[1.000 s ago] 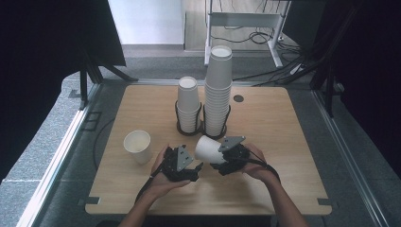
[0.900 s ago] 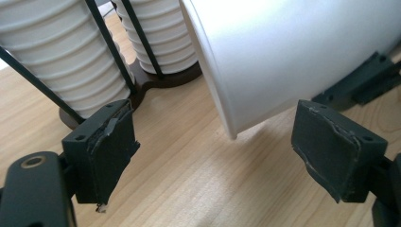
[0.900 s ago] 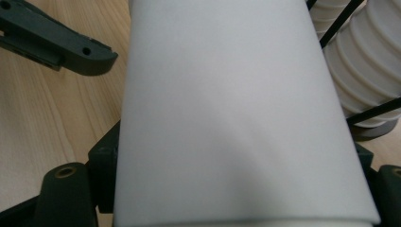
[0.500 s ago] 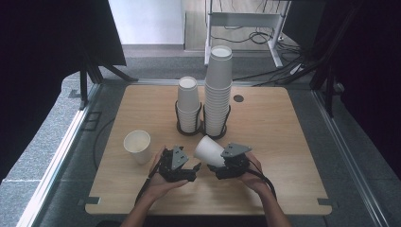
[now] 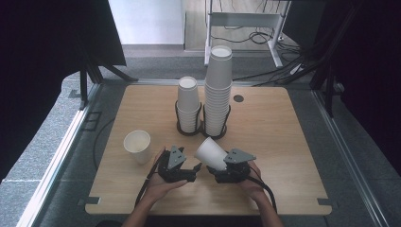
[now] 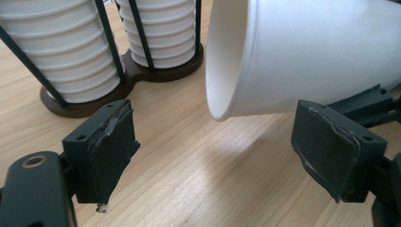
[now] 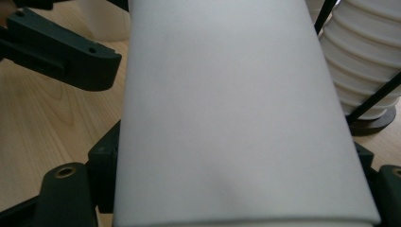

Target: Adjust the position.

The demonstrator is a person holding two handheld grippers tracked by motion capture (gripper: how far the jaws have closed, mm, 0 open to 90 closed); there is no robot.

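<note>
Paper cup (image 5: 211, 152), gripped at its base by my right fingers (image 5: 218, 169), lies tilted just above the tabletop (image 5: 283, 142), long axis running up-left, mouth toward my open, empty left fingers (image 5: 193, 170) just beside it.

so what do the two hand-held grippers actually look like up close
Both are black. The left hand-held gripper and the right hand-held gripper each carry a grey three-cornered plate on top and trail a black cable back along the forearm. Each has two blocky black jaws faced with dark flat pads, worn and frayed at the edges, with small screw holes. The forearms are bare, no sleeves visible.
</note>
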